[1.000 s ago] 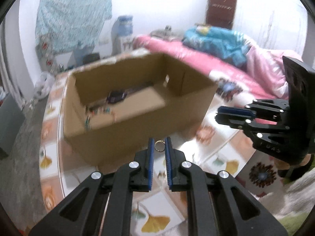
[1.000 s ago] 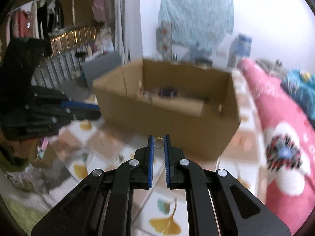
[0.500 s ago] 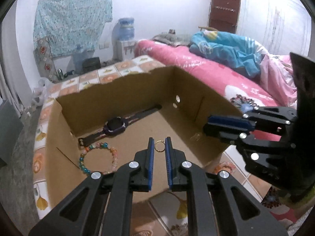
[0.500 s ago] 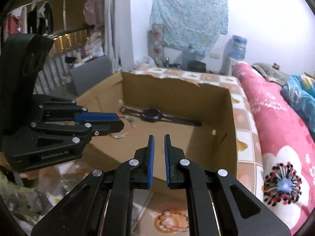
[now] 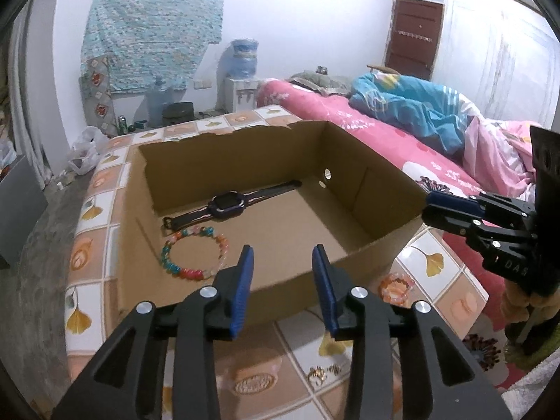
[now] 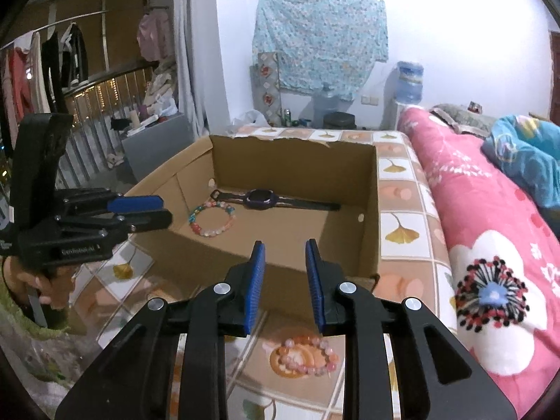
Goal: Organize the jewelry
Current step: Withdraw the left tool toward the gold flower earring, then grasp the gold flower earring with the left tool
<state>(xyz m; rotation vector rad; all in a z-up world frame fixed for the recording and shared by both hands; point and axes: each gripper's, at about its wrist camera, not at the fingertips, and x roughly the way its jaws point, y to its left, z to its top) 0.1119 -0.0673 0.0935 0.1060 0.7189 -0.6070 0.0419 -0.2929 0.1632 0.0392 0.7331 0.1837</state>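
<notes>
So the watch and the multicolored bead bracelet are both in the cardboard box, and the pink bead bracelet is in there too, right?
Not quite. The watch and multicolored bead bracelet do lie in the cardboard box, but the pink bead bracelet lies outside it, on the tiled cover in front of the box's near wall. The right wrist view shows this.

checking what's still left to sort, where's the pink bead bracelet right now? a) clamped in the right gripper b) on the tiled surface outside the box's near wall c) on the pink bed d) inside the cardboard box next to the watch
b: the pink bead bracelet lies on the tiled surface in front of the cardboard box, outside it; only the watch and the multicolour bracelet are inside, and the right gripper is open and empty.
</notes>
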